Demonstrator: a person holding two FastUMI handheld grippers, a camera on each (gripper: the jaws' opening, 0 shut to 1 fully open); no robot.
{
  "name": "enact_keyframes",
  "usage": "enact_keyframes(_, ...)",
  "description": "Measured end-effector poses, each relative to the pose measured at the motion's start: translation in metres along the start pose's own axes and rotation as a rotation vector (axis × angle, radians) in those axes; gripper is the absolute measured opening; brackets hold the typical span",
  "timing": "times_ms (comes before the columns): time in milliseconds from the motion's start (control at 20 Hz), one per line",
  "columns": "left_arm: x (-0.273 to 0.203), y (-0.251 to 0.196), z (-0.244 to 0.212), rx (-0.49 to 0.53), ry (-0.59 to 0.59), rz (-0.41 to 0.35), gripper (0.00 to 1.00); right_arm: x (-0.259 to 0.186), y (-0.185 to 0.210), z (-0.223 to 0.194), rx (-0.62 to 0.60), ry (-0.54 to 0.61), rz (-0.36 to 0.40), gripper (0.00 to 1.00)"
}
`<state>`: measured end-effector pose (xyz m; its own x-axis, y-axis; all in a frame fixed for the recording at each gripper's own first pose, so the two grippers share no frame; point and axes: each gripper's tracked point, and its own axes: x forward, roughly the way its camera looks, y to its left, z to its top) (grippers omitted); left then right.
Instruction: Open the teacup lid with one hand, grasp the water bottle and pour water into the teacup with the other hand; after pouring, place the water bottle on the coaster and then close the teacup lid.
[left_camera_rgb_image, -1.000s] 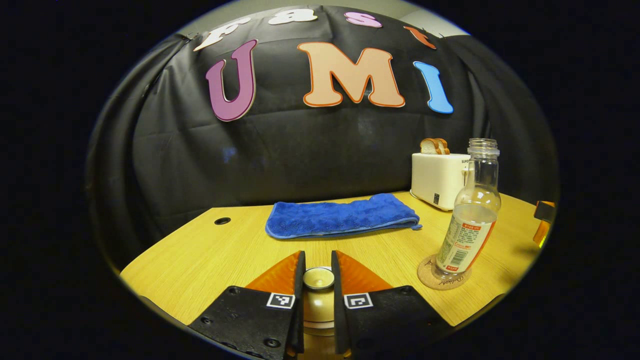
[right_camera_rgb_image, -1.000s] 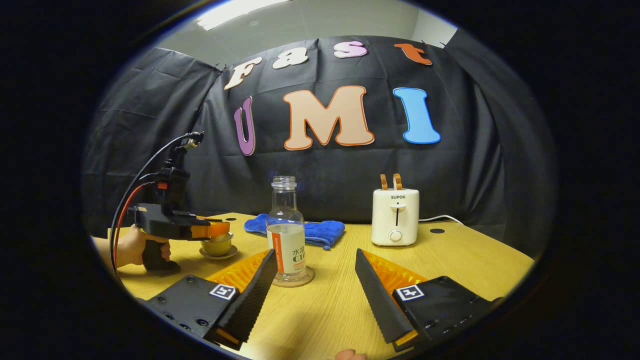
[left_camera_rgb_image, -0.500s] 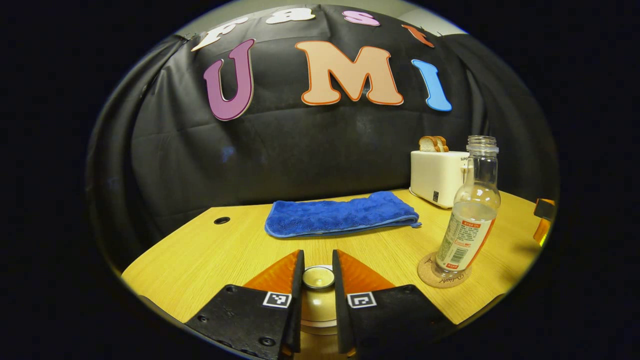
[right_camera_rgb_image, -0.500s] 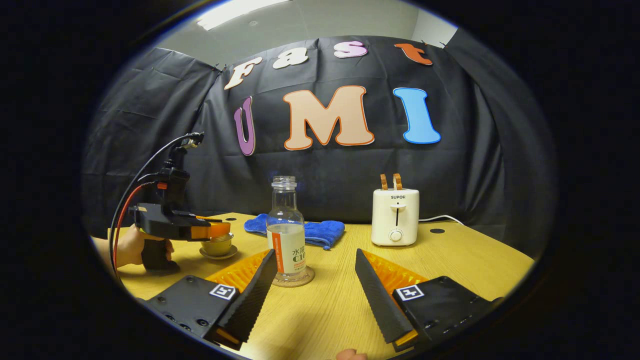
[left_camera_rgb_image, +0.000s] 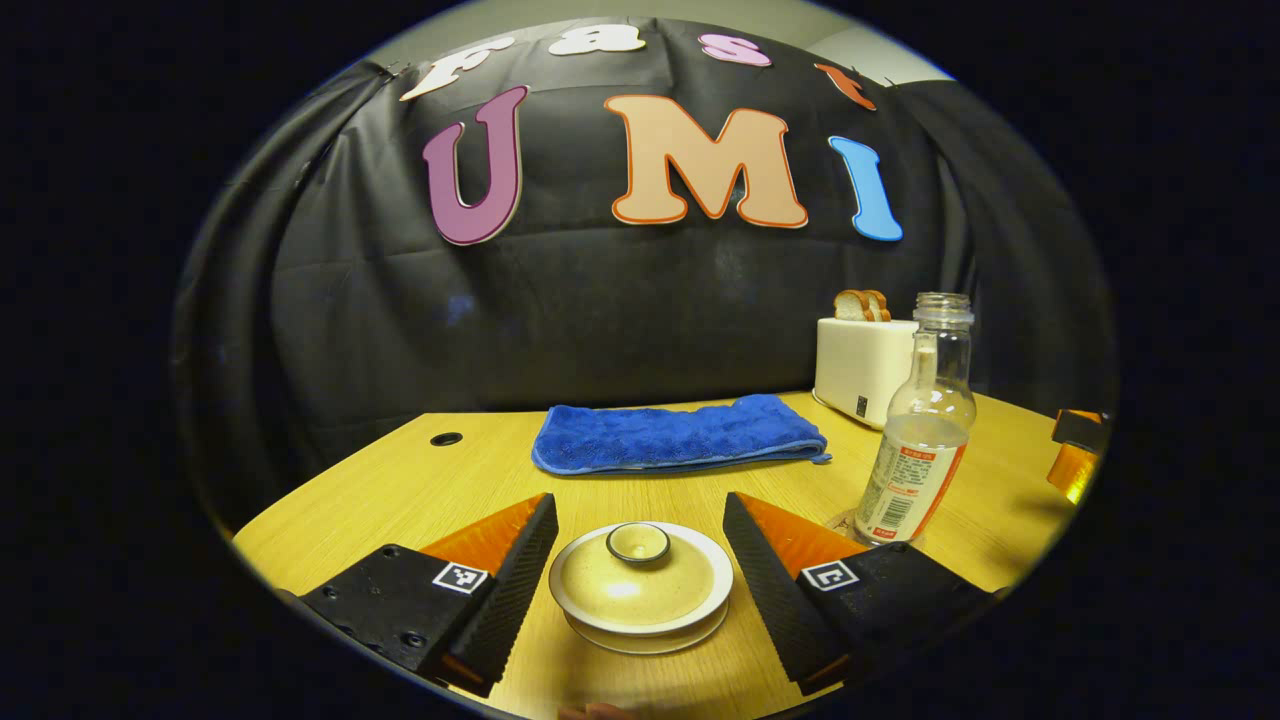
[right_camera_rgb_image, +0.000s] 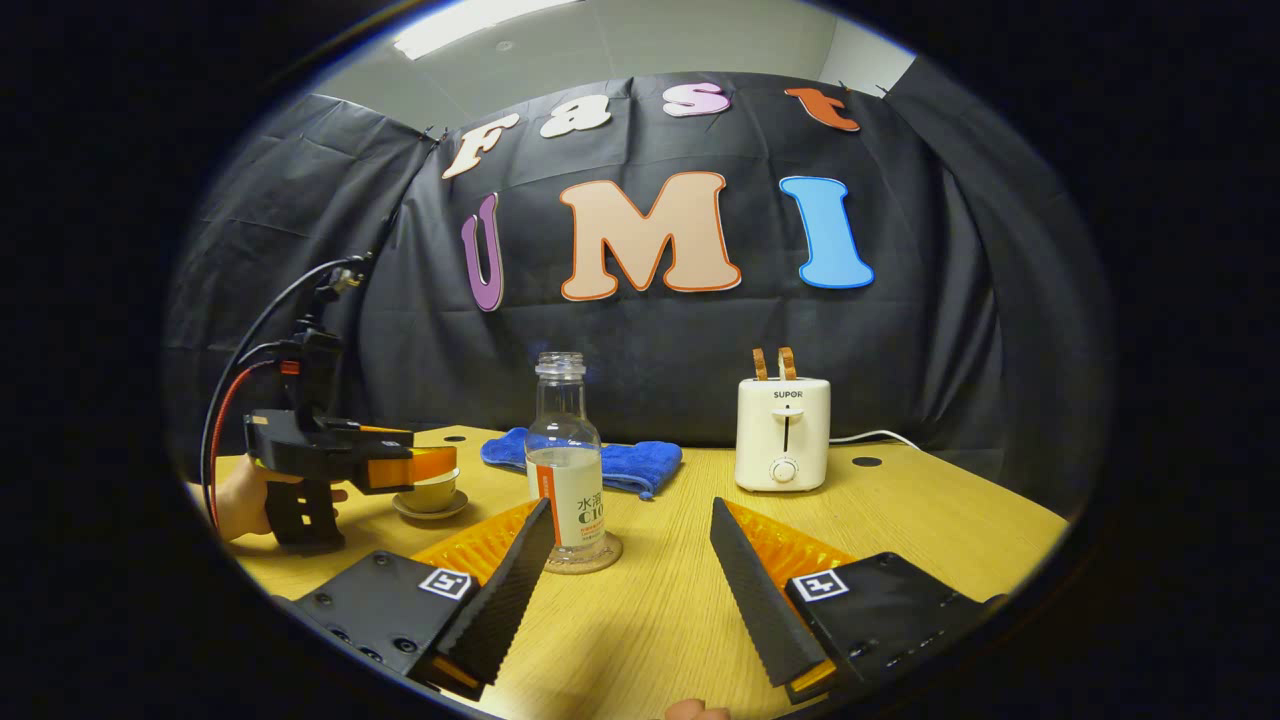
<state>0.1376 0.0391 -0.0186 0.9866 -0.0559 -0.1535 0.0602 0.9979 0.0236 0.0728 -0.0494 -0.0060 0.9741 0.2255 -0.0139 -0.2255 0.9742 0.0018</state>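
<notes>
Fingers, left gripper (left_camera_rgb_image: 640, 560): we see both spread wide, one on each side of the teacup lid (left_camera_rgb_image: 640, 583), touching nothing.
Fingers, right gripper (right_camera_rgb_image: 630, 560): we see them parted, holding nothing, bare tabletop between them.
Teacup lid: seated on the teacup (right_camera_rgb_image: 432, 492), knob up, saucer rim showing beneath; gaps on both sides to the left gripper's fingers.
Water bottle (right_camera_rgb_image: 567, 460): upright and uncapped on the coaster (right_camera_rgb_image: 584, 560), partly filled; in the right gripper view it stands just past the tip of that gripper's left finger.
Teacup versus bottle: well apart, open wood between them.
Blue towel (left_camera_rgb_image: 680, 436): folded, lying toward the table's back edge, behind the cup.
Toaster (right_camera_rgb_image: 783, 434): near the back edge, bread slices standing in it, apart from the bottle.
Table (right_camera_rgb_image: 900, 520): we see free surface ahead of the right gripper; cable holes near the rear edge.
Hand (right_camera_rgb_image: 240, 500): grips the left gripper's handle near the table's left edge.
</notes>
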Motion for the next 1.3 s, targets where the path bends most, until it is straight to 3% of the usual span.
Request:
enact_keyframes(50, -0.005, 0.0, 0.0, 0.007, -0.009, -0.001, 0.97, 0.0, -0.001, 0.0, 0.0, 0.0, -0.007, 1.0)
enact_keyframes(100, -0.01, -0.001, -0.004, 0.012, -0.003, -0.004, 0.97, 0.0, -0.002, 0.0, 0.0, 0.0, -0.016, 0.94)
enact_keyframes(150, -0.013, -0.003, -0.006, 0.019, -0.002, -0.012, 0.97, -0.001, -0.004, 0.0, -0.002, 0.0, -0.039, 0.99)
enact_keyframes(250, -0.026, -0.001, -0.007, 0.01, -0.008, -0.014, 0.97, -0.003, -0.001, 0.001, 0.002, -0.003, -0.049, 0.94)
enact_keyframes(350, -0.037, -0.005, -0.009, -0.006, -0.004, -0.011, 0.97, -0.008, 0.007, 0.0, 0.002, 0.003, -0.054, 1.0)
enact_keyframes(500, -0.062, -0.008, -0.007, 0.03, -0.037, -0.006, 0.97, -0.021, 0.022, 0.001, 0.002, -0.004, -0.066, 0.94)
enact_keyframes(550, -0.071, -0.011, -0.006, 0.039, -0.044, -0.004, 0.98, -0.026, 0.027, 0.001, 0.001, -0.004, -0.069, 0.99)
enact_keyframes(800, -0.113, -0.024, -0.006, 0.028, -0.091, -0.029, 0.97, -0.043, 0.047, 0.001, 0.002, -0.003, -0.08, 0.99)
enact_keyframes(1150, -0.149, -0.01, -0.004, -0.032, -0.141, 0.032, 0.96, -0.062, 0.066, 0.001, 0.002, -0.003, -0.075, 1.0)
enact_keyframes(1300, -0.155, -0.001, -0.004, -0.032, -0.145, 0.064, 0.96, -0.065, 0.072, 0.0, 0.003, -0.003, -0.078, 0.94)
